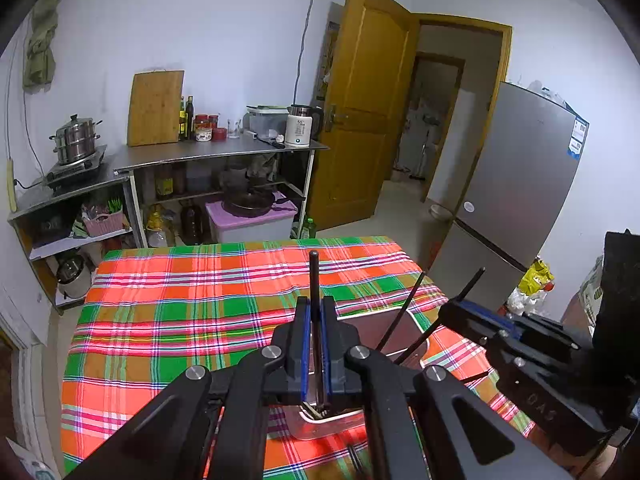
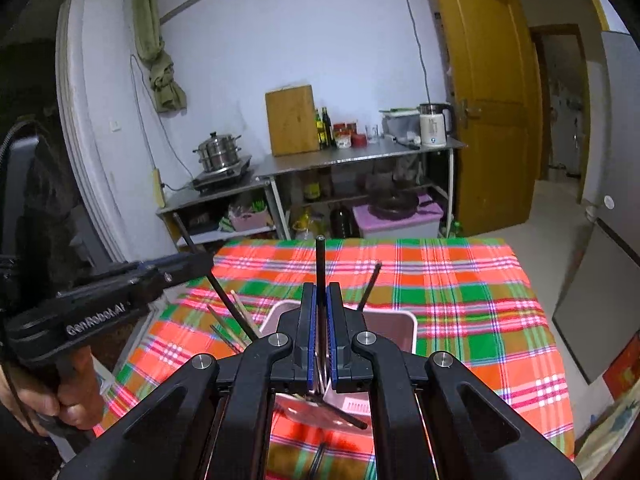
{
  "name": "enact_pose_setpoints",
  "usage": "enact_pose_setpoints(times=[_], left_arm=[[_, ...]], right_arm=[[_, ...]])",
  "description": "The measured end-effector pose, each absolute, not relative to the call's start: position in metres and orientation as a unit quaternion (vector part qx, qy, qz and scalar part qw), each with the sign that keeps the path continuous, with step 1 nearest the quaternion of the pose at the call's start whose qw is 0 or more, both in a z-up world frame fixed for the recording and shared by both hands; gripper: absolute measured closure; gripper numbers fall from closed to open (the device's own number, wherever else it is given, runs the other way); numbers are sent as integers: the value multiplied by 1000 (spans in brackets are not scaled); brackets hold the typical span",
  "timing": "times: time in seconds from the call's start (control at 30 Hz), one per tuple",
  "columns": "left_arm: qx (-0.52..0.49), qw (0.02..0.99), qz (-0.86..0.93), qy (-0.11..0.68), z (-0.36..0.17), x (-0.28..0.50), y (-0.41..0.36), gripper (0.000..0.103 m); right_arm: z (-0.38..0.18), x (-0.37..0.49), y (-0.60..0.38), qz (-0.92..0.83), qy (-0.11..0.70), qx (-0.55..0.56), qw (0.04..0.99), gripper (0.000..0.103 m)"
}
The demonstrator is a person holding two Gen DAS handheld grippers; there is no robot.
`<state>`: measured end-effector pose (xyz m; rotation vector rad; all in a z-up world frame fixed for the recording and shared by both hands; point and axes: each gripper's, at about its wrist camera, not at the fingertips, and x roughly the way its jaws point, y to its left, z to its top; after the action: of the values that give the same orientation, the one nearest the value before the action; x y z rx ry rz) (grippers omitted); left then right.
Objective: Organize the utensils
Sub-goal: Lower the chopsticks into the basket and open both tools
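In the left wrist view my left gripper [image 1: 315,305] is shut on a black utensil handle [image 1: 314,276] that stands upright; its metal end shows below the pads. My right gripper [image 1: 450,309] comes in from the right, also shut on a thin black handle [image 1: 472,282]. In the right wrist view my right gripper [image 2: 320,289] clamps an upright black handle [image 2: 320,260], and my left gripper [image 2: 206,260] holds its own slanted one [image 2: 192,240]. A white-rimmed container [image 2: 410,322] sits on the plaid cloth just beyond both grippers, with another black handle [image 2: 370,284] leaning out of it.
Wooden chopsticks [image 2: 240,312] stick up beside the container's left side. A black-handled utensil [image 2: 346,416] lies under my right gripper. The plaid-covered table [image 1: 180,300] stretches ahead. Steel shelves with cookware [image 1: 208,152], a fridge [image 1: 520,200] and an open door [image 1: 368,120] stand behind.
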<state>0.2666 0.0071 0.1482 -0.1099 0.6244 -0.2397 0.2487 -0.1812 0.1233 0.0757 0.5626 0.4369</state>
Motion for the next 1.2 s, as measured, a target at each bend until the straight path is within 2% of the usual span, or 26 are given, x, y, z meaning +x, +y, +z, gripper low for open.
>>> enact_pose_setpoints(times=[0.63,1.2], left_arm=[[-13,954,-140,266,154,236,-17,99],[-48,936,-117,330,114,252,9,98]], right_arm=[[108,253,-177,212,295,28,931,98],[103,253,-178,215,309,32,926,98]])
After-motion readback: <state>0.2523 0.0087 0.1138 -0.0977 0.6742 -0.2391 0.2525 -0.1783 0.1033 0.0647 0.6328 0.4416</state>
